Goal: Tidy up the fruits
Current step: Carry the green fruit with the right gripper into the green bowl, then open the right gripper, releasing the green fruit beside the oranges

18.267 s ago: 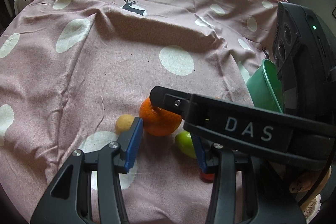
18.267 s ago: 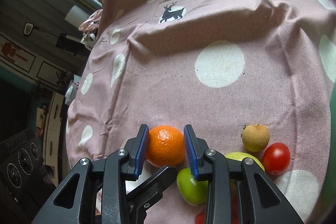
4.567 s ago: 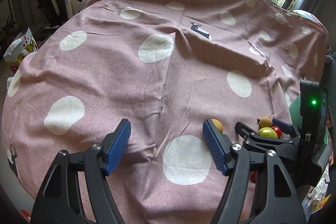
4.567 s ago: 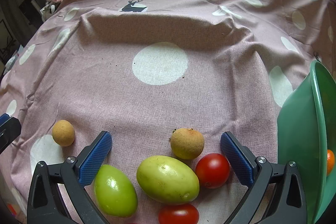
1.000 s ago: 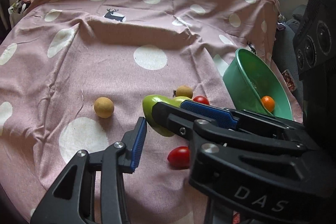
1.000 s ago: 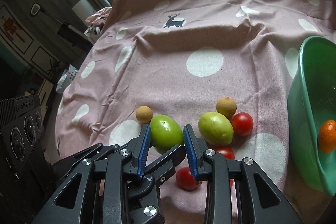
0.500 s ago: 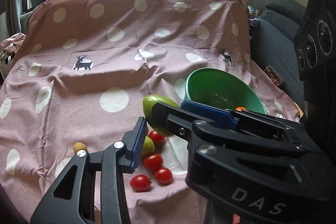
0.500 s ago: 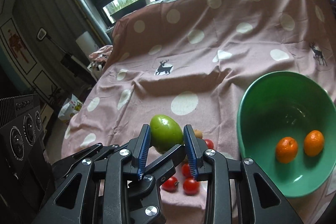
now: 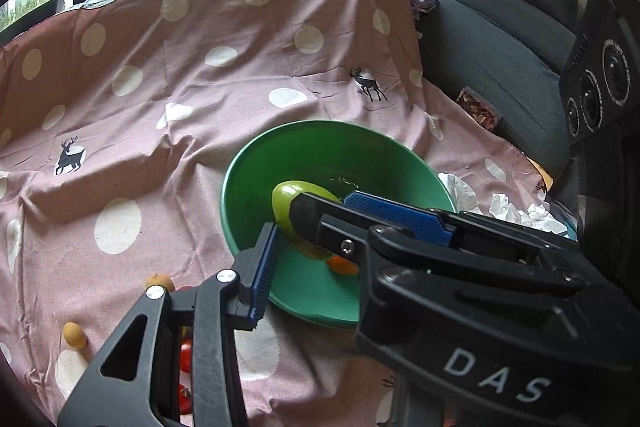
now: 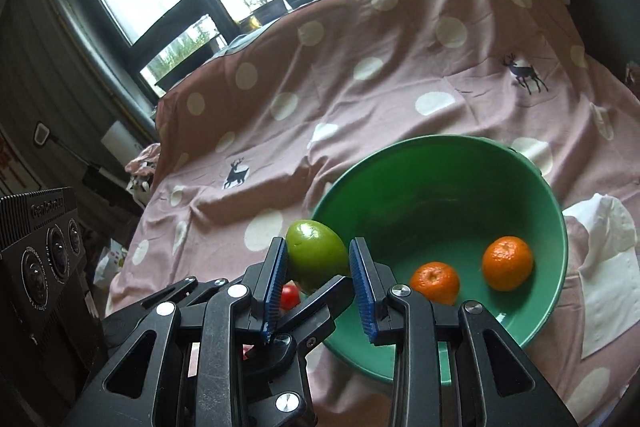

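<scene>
both hand-held grippers (image 10: 318, 267) apparently grip green fruit (image 10: 316, 257) | over bowl (image 10: 440, 155)

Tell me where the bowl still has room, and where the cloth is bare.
The bowl's far and left floor is bare; two oranges fill its near right side. The pink cloth lies open left of and beyond the bowl. Crowded: the tomatoes and small yellow fruits near the bowl's left, a tissue at its right.
</scene>
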Available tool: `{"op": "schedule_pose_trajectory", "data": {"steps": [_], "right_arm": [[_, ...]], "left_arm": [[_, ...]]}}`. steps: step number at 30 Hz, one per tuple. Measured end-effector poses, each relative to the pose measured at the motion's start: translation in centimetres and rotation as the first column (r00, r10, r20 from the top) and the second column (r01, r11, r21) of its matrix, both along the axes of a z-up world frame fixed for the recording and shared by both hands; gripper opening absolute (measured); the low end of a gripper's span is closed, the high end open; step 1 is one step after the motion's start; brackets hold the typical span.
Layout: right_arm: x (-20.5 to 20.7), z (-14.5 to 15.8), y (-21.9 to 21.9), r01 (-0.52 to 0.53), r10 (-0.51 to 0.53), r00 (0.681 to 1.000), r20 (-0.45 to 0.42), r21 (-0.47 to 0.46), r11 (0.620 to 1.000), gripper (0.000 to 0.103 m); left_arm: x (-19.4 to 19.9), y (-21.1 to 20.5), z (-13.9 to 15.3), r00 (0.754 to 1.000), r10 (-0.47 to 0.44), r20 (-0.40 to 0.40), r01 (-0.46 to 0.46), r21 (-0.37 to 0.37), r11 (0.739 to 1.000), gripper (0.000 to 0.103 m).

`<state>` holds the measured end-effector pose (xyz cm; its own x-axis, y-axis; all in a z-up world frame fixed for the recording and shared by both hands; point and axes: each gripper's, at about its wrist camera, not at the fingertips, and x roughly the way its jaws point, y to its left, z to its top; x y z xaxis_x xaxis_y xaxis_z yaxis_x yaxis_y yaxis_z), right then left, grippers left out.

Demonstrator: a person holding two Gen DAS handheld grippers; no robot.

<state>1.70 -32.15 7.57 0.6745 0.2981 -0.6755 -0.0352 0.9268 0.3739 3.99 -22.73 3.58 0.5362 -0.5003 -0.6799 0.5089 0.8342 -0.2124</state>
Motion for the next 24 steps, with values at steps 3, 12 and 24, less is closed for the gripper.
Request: {"op": "schedule_pose_trajectory", "data": {"steps": [3,12,24], "right_arm": [[0.3,-0.6,-1.0,0.025,-0.025,0.999,-0.027,0.000,1.000,0.035],[0.9,-2.2,-2.4,0.075,-0.075,0.992,-0.098,-0.005,0.997,0.035],[1.0,-2.5,-2.3,0.078,-0.083,0.989,-0.125,-0.038,0.996,0.035]], "left_arm": [[0.5,-0.8,-0.7,0.999,-0.024,-0.024,0.024,-0.001,1.000,0.036],[1.7,-2.3,-2.4,0.993,-0.061,-0.100,0.061,-0.006,0.998,0.036],[1.6,-1.9,-2.8,0.990,-0.073,-0.119,0.070,-0.029,0.997,0.035]]}}
